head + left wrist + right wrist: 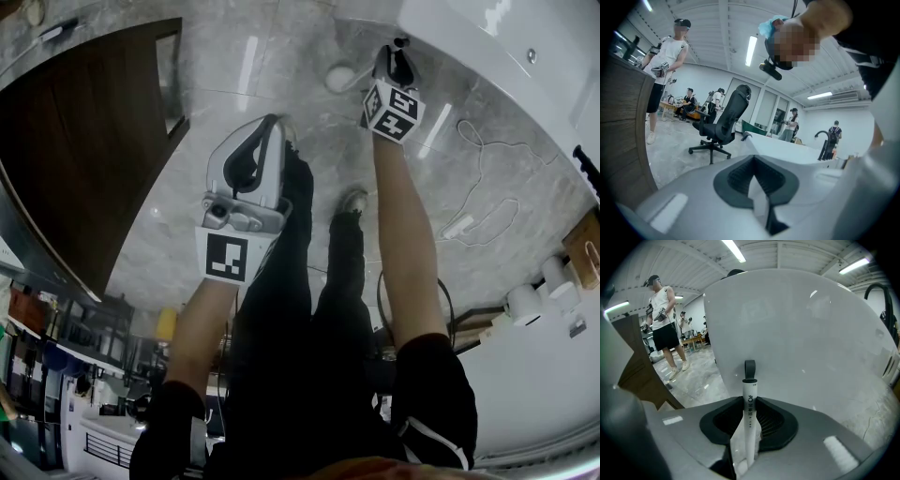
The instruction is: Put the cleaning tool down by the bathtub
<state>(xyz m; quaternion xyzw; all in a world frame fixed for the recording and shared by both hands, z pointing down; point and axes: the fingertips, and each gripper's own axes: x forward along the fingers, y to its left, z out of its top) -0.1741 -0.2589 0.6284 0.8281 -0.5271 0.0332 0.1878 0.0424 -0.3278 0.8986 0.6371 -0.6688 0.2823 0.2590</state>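
The right tool [749, 425] grips the cleaning tool [749, 397] by its slim white handle, with the jaws part-way closed and pressing on both sides. The handle's dark loop end points at the white wall of the bathtub [801, 329] and is close to it, over the grey marbled floor [281, 75]. The left tool [758, 185] is farther from the bathtub, its jaws slightly apart with nothing between them.
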